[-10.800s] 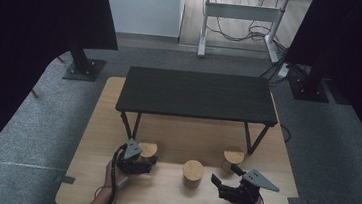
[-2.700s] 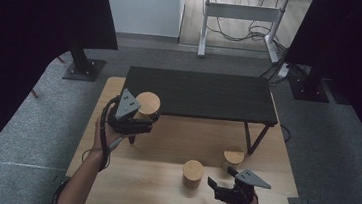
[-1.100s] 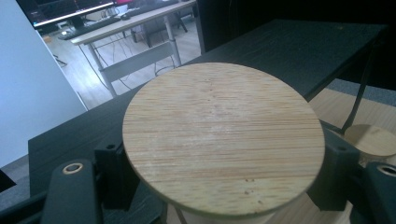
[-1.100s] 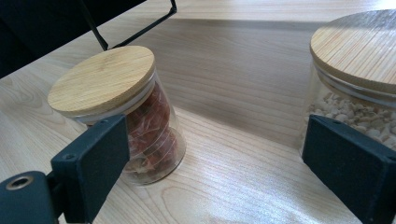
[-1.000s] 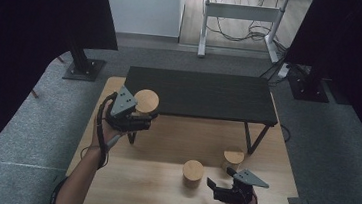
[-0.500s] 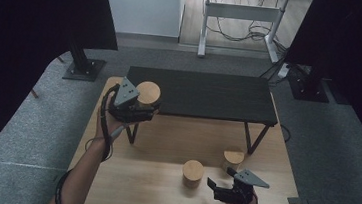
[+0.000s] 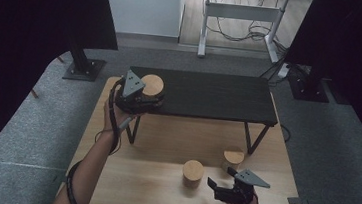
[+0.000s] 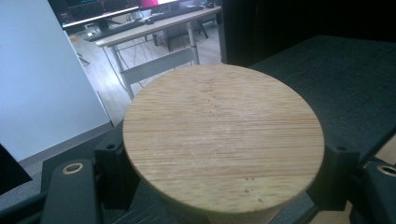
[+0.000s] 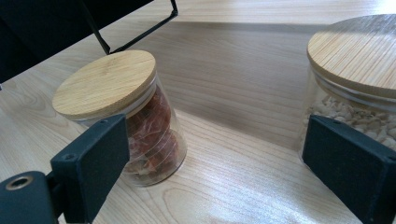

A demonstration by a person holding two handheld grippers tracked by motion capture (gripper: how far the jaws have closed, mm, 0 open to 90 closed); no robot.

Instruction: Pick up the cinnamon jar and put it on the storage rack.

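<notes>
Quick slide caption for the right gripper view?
Open right gripper faces two lidded jars: reddish contents, pale pieces.

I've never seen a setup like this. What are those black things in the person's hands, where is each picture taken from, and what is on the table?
No robot here: a person holds a hand-held two-jaw tool in each hand. One camera looks down from above; one rides on each tool, looking along its jaws.

The left gripper is closed around a wooden-lidded jar, at the left end of a low black shelf. The right gripper is open and holds nothing. Before it, on the wooden table, stand two more jars: one with reddish contents, one with pale pieces.
</notes>
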